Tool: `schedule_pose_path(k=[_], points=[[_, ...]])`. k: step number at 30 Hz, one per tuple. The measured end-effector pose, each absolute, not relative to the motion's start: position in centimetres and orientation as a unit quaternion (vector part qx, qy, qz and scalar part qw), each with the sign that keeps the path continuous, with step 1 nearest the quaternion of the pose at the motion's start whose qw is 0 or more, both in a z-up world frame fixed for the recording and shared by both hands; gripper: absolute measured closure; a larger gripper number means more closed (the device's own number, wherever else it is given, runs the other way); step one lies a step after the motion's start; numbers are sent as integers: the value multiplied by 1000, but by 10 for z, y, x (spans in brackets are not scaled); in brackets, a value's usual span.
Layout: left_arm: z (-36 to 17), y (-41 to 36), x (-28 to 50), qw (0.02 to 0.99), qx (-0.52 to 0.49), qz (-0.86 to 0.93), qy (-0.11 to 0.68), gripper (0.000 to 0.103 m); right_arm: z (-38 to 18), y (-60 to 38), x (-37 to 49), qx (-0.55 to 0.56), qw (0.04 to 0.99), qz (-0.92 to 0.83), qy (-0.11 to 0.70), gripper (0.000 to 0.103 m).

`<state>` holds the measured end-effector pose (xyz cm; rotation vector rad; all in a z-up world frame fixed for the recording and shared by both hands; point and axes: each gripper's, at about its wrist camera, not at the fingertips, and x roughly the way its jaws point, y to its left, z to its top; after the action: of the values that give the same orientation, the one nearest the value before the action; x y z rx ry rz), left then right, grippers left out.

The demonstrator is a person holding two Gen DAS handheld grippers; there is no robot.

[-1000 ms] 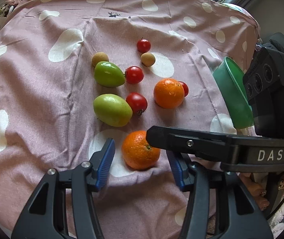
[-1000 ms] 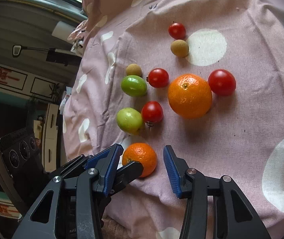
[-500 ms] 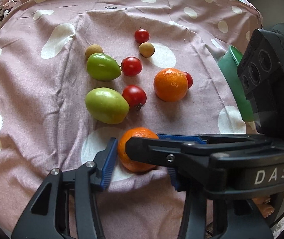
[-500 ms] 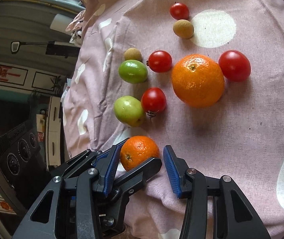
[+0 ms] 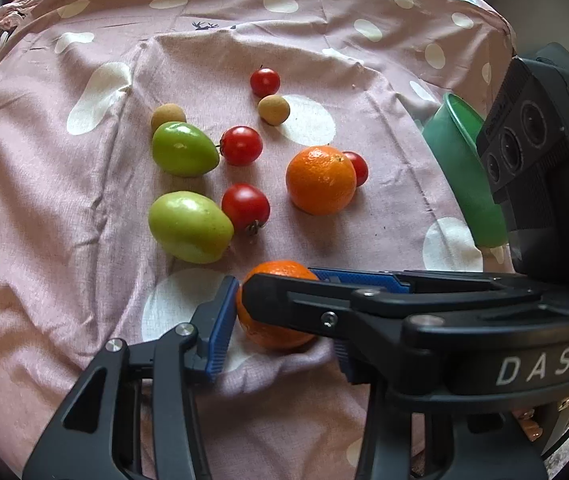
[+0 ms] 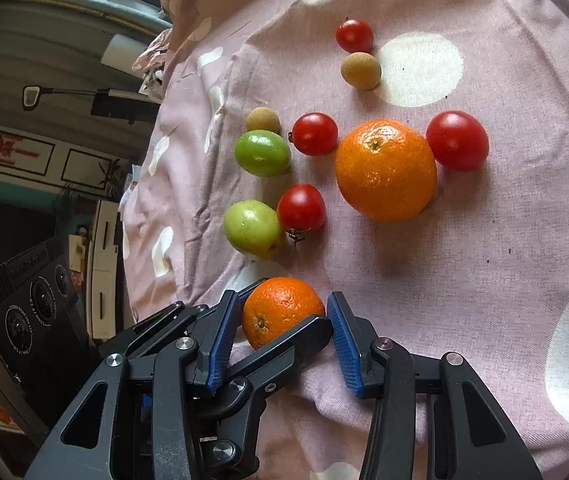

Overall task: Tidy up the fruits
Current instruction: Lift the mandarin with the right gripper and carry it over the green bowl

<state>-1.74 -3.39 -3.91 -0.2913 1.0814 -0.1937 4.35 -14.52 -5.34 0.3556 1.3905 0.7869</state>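
Left gripper (image 5: 280, 320): jaws have just been closing on small orange (image 5: 274, 304); left pad touches the fruit, right pad hidden behind right gripper's finger, so grip unconfirmed. Right gripper (image 6: 284, 336): part open, jaws astride same orange, pads just clear of it. Orange sits on pink spotted cloth (image 5: 64, 208), near edge. Larger orange (image 6: 386, 170), red tomatoes, green fruits lie beyond, apart. Green bowl (image 5: 464, 168) at right.
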Motion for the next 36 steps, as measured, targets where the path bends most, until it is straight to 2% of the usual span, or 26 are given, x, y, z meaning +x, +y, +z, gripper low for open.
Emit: schedule_pose_path(k=[14,36], points=[[8,-62,-13,880,-114,-121,445,61,-2,-174,39,160,744,351,546,55],[53,-112,4,897,-71,-160,407,60,43,-229,46,198,793,328,474,55]])
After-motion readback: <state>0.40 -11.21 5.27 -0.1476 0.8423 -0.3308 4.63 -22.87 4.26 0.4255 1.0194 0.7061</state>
